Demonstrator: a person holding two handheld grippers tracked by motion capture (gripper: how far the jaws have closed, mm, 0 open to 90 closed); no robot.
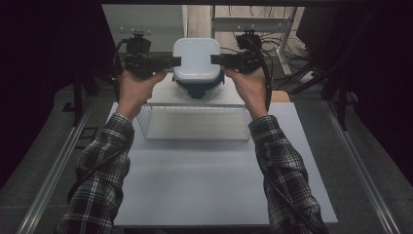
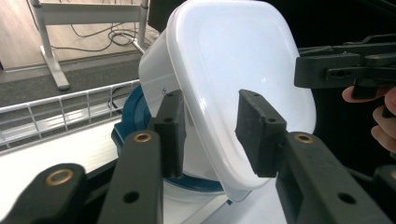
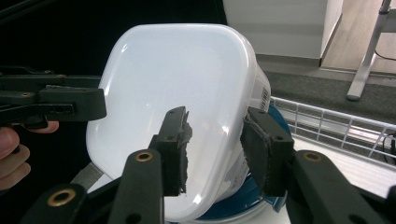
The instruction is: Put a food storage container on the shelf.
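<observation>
A white square tub (image 1: pixel 196 58) with a smooth lid sits tilted on a blue-rimmed container (image 1: pixel 198 89) on a raised white shelf (image 1: pixel 165 95). My left gripper (image 1: pixel 176 62) is at the tub's left edge and my right gripper (image 1: pixel 215 59) at its right edge. In the left gripper view the tub's rim (image 2: pixel 205 140) runs between the jaws of the left gripper (image 2: pixel 212 130), with a gap at each pad. In the right gripper view the right gripper (image 3: pixel 217 149) straddles the opposite rim (image 3: pixel 229 140) the same way. Both grippers are open around the rim.
A wire basket (image 1: pixel 195 122) stands under the shelf, on a pale table (image 1: pixel 195 185). Beyond the shelf are a metal table frame (image 1: pixel 253 24) and floor cables. Dark curtains flank both sides. Each gripper view shows the other gripper (image 2: pixel 345 67) (image 3: pixel 51 102) across the tub.
</observation>
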